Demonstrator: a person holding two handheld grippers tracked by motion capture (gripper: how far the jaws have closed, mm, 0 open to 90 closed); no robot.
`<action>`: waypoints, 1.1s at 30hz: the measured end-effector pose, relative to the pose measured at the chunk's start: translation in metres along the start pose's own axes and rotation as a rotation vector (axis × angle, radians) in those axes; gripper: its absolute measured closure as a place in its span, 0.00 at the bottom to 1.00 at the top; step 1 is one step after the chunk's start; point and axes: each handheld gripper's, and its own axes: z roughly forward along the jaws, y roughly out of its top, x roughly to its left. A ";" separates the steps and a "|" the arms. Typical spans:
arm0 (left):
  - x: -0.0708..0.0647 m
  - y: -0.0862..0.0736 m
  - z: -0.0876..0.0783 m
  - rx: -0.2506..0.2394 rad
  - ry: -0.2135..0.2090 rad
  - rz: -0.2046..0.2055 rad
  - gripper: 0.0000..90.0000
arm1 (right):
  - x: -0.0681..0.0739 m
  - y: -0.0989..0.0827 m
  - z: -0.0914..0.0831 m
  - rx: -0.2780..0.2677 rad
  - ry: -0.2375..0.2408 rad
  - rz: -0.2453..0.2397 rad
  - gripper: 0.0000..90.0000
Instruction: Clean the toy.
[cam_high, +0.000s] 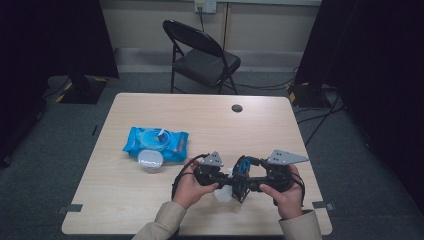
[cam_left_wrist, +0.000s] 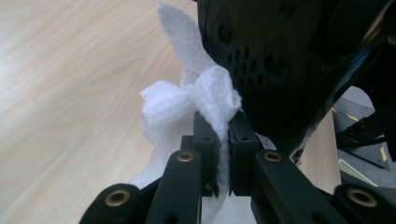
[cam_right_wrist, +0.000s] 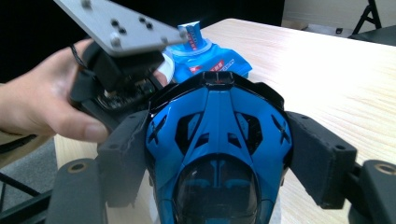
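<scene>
Dim, even room light; black surroundings. Table (cam_high: 150, 200) softly lit, without hard shadows. Glare streaks the blue helmet (cam_right_wrist: 217, 140); nearest jaws slightly blurred.

Wipes pack (cam_high: 156, 143) and lid (cam_high: 150, 160) block the left.

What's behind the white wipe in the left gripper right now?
Right behind the white wipe sits the glossy black underside of the blue helmet, held by the right gripper. Whether they touch is unclear, and the wipe covers that patch of shell.
</scene>
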 end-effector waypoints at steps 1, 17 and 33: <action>0.000 -0.002 0.001 0.011 0.001 0.003 0.94 | 0.000 0.000 0.000 -0.003 0.001 0.003 0.30; -0.005 -0.016 0.003 0.053 -0.007 -0.003 0.94 | -0.003 -0.001 -0.001 -0.012 -0.021 0.016 0.30; 0.003 0.001 -0.041 -0.022 0.052 -0.001 0.94 | -0.009 -0.005 -0.003 -0.008 -0.047 0.034 0.30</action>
